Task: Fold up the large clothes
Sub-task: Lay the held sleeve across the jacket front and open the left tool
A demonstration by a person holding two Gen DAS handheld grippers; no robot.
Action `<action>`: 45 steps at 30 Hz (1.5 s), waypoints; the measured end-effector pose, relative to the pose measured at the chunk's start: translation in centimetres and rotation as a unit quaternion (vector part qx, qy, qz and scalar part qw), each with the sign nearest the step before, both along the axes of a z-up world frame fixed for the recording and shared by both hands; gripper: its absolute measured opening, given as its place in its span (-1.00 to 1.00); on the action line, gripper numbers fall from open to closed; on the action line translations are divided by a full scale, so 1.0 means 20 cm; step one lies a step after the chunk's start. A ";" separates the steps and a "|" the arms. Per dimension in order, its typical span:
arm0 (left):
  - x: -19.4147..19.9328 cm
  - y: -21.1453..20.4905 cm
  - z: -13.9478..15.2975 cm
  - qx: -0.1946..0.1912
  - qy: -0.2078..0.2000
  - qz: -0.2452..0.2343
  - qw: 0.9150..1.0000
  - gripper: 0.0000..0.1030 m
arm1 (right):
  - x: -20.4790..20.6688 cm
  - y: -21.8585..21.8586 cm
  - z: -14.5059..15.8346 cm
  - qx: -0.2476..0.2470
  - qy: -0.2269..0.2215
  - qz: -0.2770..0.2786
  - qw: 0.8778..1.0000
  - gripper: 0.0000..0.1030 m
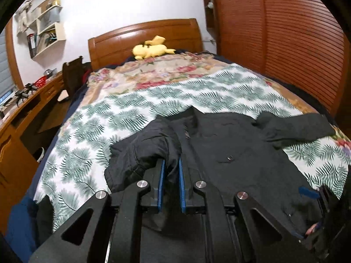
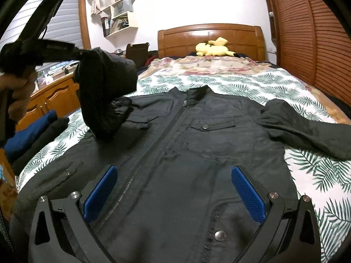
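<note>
Black zip-front jacket (image 2: 186, 149) is lying flat on the leaf-print bedspread (image 2: 307, 171). Left gripper (image 1: 171, 164) is pinching its left sleeve (image 2: 105, 100), lifting it; next I'd lay it across the chest. Right gripper (image 2: 173, 188) is hovering wide open.

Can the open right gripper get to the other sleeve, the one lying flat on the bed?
Probably yes. The right gripper hangs open above the black jacket, and the flat sleeve lies uncovered on the leaf-print bedcover, with nothing in between.
</note>
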State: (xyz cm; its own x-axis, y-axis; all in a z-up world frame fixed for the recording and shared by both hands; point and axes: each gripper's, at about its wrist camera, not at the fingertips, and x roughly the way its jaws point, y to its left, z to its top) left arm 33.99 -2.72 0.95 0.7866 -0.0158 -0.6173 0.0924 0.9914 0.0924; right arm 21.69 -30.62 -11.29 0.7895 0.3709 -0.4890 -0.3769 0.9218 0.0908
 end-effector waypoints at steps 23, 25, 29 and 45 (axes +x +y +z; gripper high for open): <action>-0.53 0.07 -0.34 -0.011 -0.011 -0.005 1.000 0.53 | 0.05 0.04 0.01 -0.015 0.026 -0.005 1.000 1.00; -0.58 0.11 -0.35 -0.014 -0.013 -0.001 1.000 0.53 | 0.06 0.04 0.00 -0.018 0.028 -0.006 0.999 1.00; -0.67 0.17 -0.36 -0.027 -0.018 0.010 0.999 0.53 | 0.08 0.04 -0.01 -0.023 0.032 -0.009 0.999 1.00; -0.85 0.39 -0.38 -0.071 -0.037 0.042 0.996 0.53 | 0.08 0.05 -0.02 -0.039 0.028 -0.018 0.999 1.00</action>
State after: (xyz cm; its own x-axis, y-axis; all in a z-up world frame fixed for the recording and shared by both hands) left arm 17.00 5.00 -6.68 0.8325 -0.0304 -0.5531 0.0065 0.9990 -0.0450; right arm 23.32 -29.65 -11.66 0.7722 0.3015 -0.5593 -0.3394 0.9399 0.0381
